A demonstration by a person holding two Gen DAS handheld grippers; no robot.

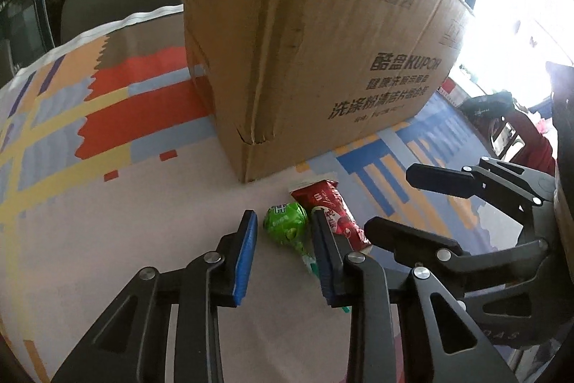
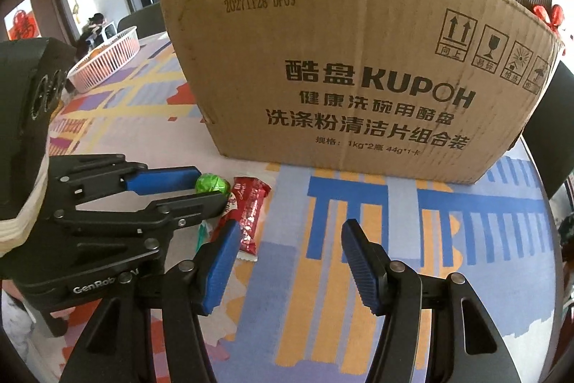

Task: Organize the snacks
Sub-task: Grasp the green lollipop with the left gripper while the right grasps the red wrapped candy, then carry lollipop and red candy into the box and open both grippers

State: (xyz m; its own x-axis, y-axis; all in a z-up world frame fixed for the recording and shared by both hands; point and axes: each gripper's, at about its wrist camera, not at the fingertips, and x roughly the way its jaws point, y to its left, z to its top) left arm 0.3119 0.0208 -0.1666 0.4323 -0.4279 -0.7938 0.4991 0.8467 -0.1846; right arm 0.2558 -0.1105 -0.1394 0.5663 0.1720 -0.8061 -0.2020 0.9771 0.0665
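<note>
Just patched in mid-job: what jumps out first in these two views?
A big cardboard box stands on the patterned tablecloth and fills both views. Just in front of its near corner lie a green lollipop and a red snack packet, side by side. The left tongs are open around the lollipop; the right tongs are open over bare cloth beside the packet.

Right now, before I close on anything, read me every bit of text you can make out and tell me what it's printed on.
Cardboard box, top: "20271128 DP09"
Box, front: "酷盘KUPOH"
Box: "健康洗碗用酷盘"
Box: "洗涤粉清洁片组合装"
Box: "规格: 1kg*2瓶 44g*1卡"
Box handling symbols: "向上", "易碎"; the other two captions are too blurred.
Left gripper body: "GenRob", the rest hidden.
Red snack packet: print too small to read.
Green lollipop: wrapper print unreadable.
</note>
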